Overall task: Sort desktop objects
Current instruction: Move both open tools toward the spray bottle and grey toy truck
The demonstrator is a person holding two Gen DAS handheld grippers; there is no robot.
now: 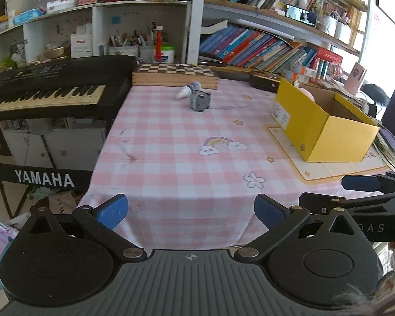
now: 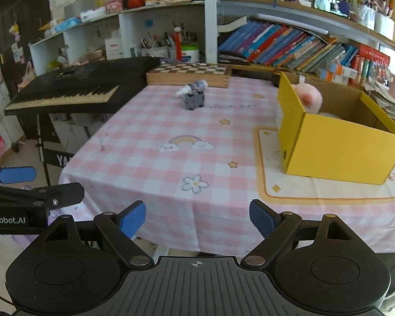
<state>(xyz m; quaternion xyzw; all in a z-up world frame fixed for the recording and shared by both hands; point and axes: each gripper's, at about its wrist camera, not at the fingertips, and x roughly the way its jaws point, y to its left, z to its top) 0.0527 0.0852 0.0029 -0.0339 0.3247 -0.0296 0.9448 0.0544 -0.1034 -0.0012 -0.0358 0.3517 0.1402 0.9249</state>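
Desktop objects half sorted: we see a pink toy [image 2: 309,98] in the yellow box [image 2: 342,155]; bottle [image 1: 188,89] and grey toy [image 1: 200,100] remain on the table [image 1: 171,158]. Left claw [image 1: 191,212] and right claw [image 2: 197,220] gape wide, empty.

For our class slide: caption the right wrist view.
Open right gripper faces a checked table with a grey toy, bottle and yellow box.

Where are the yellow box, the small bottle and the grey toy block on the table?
yellow box [image 2: 347,155]: right wrist view, on its near outer wall.
small bottle [image 2: 193,87]: right wrist view, on the middle of its lying body.
grey toy block [image 1: 200,101]: left wrist view, on its front face.
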